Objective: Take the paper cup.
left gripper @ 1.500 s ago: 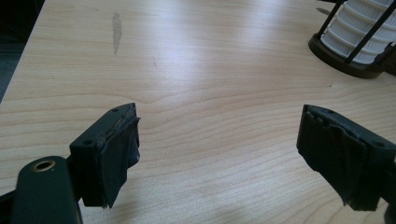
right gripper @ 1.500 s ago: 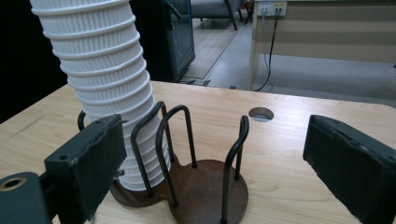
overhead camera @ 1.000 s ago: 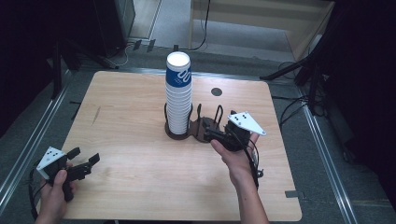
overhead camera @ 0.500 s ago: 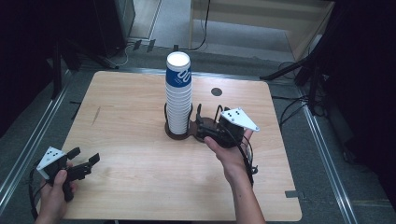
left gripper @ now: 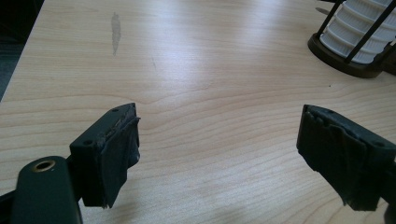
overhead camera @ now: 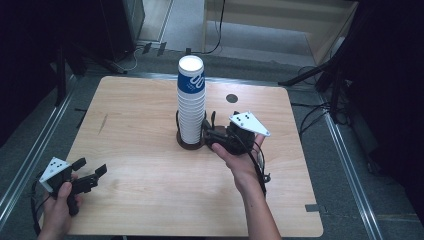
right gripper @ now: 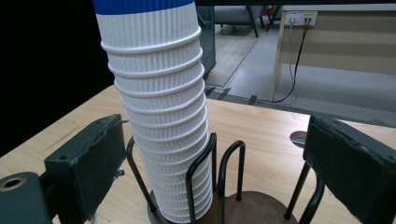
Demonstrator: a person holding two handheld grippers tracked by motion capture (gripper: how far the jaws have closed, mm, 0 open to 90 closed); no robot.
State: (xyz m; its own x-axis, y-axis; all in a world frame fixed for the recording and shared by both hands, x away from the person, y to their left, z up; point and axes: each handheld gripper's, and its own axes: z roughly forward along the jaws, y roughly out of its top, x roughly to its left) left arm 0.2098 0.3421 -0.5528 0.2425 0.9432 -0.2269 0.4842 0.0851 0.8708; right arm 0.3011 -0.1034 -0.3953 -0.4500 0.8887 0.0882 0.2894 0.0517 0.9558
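I am holding my right hand-held gripper [overhead camera: 212, 136] wide open beside the cup stack [overhead camera: 190, 102] in its holder [right gripper: 243, 205], middle of the frame. Paper cups are light and squashy, so I should squeeze the ribbed sides gently. My left hand-held gripper [overhead camera: 90, 172] is waiting open, lower left of the surface [overhead camera: 135, 125].

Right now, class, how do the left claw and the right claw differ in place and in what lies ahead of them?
The left claw sits at the table's near-left corner over bare wood; the right claw is mid-table beside the cup stack. The left faces empty table; the right faces the stack in its wire holder. Both are open, holding nothing.
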